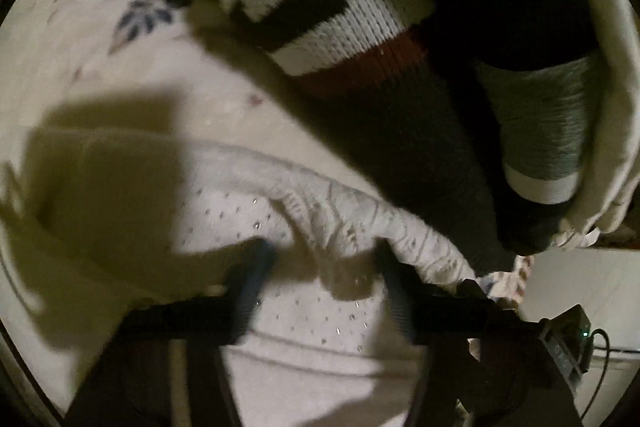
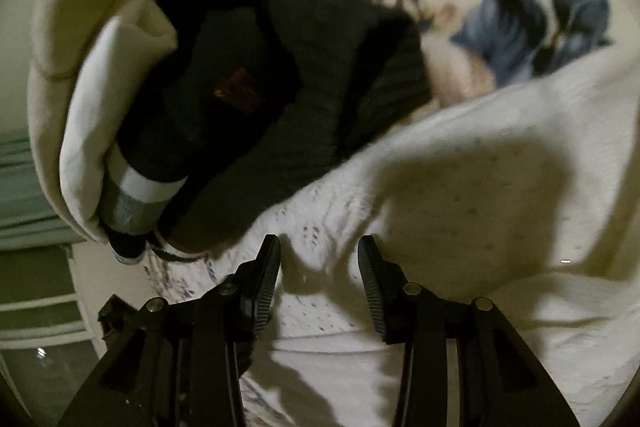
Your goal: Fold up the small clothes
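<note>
A white knitted garment (image 1: 320,327) with small sparkling dots lies rumpled on the floral bedspread (image 1: 100,7). My left gripper (image 1: 326,273) points down at it, jaws apart, with a raised fold of the knit between the blurred fingers and no pad clearly pressing on it. In the right wrist view the same white garment (image 2: 480,167) spreads across the lower right. My right gripper (image 2: 320,267) stands open just over its lacy edge, with nothing pinched between the fingers.
A dark knitted top with white and red stripes (image 1: 360,39) and a grey cuff with a white band (image 1: 548,131) lie piled beyond the white garment, wrapped by a cream cloth (image 1: 616,67). The same dark pile (image 2: 248,87) and cream cloth (image 2: 92,47) sit upper left. A small device with a green light (image 1: 568,339) is at the bed's edge.
</note>
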Demonstrator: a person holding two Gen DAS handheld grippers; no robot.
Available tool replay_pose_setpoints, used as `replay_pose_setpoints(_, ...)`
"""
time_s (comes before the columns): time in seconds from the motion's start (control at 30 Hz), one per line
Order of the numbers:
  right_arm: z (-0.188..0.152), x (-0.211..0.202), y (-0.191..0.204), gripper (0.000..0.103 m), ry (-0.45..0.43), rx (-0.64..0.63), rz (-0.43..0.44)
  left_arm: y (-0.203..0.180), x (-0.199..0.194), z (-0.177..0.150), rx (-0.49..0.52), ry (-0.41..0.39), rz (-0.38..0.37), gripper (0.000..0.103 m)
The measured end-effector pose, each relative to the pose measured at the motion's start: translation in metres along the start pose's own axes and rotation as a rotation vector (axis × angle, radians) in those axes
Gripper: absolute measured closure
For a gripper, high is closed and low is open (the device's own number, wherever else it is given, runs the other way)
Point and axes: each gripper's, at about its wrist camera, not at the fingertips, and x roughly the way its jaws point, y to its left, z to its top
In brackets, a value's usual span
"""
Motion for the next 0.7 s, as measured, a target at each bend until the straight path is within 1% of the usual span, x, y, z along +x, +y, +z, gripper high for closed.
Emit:
replay_pose_setpoints(0.07,0.002,0.008,-0.005,0.060,0.009,0.042,0.019,-0.004,0.005,0.002,0.011,-0.006,0.015,0.082)
replay_pose_setpoints(0.1,0.002,0.010,-0.007,0.060,0.010,0.056,0.025,-0.006,0.007,0.002,0.016,-0.016,0.013,0.087)
replay_pose_setpoints(0.13,0.002,0.010,-0.009,0.060,0.006,0.065,0.030,-0.009,0.009,0.001,0.025,-0.022,0.015,0.093)
replay_pose_setpoints(0.17,0.006,0.012,-0.010,0.061,0.002,0.068,0.033,-0.012,0.008,0.001,0.039,-0.035,0.021,0.096)
replay_pose_setpoints(0.2,0.008,0.014,-0.009,0.063,-0.006,0.064,0.035,-0.014,0.006,0.001,0.045,-0.049,0.014,0.097)
replay_pose_setpoints(0.23,0.007,0.011,-0.011,0.079,-0.016,0.057,0.032,-0.017,0.002,-0.001,0.057,-0.071,0.009,0.098)
replay_pose_setpoints(0.27,0.005,0.007,-0.008,0.092,-0.031,0.035,0.026,-0.019,-0.002,-0.003,0.071,-0.092,0.005,0.098)
replay_pose_setpoints(0.3,0.005,0.006,-0.006,0.092,-0.043,0.019,0.021,-0.020,-0.006,-0.005,0.079,-0.105,-0.004,0.098)
replay_pose_setpoints(0.43,-0.005,-0.023,0.004,0.095,-0.095,-0.071,-0.005,-0.021,-0.033,-0.015,0.092,-0.161,-0.052,0.098)
replay_pose_setpoints(0.53,-0.016,-0.041,0.009,0.095,-0.113,-0.115,-0.009,-0.019,-0.066,-0.038,0.120,-0.204,-0.092,0.099)
replay_pose_setpoints(0.57,-0.023,-0.050,0.010,0.095,-0.121,-0.134,-0.013,-0.017,-0.075,-0.046,0.125,-0.208,-0.103,0.099)
replay_pose_setpoints(0.6,-0.031,-0.059,0.010,0.095,-0.127,-0.152,-0.012,-0.014,-0.085,-0.061,0.132,-0.206,-0.114,0.099)
replay_pose_setpoints(0.63,-0.037,-0.065,0.010,0.095,-0.130,-0.162,-0.012,-0.009,-0.091,-0.067,0.134,-0.203,-0.119,0.099)
replay_pose_setpoints(0.67,-0.049,-0.076,0.008,0.095,-0.132,-0.176,-0.013,-0.005,-0.097,-0.077,0.137,-0.197,-0.119,0.099)
replay_pose_setpoints(0.7,-0.054,-0.081,0.008,0.095,-0.131,-0.181,-0.014,0.002,-0.102,-0.091,0.140,-0.191,-0.113,0.099)
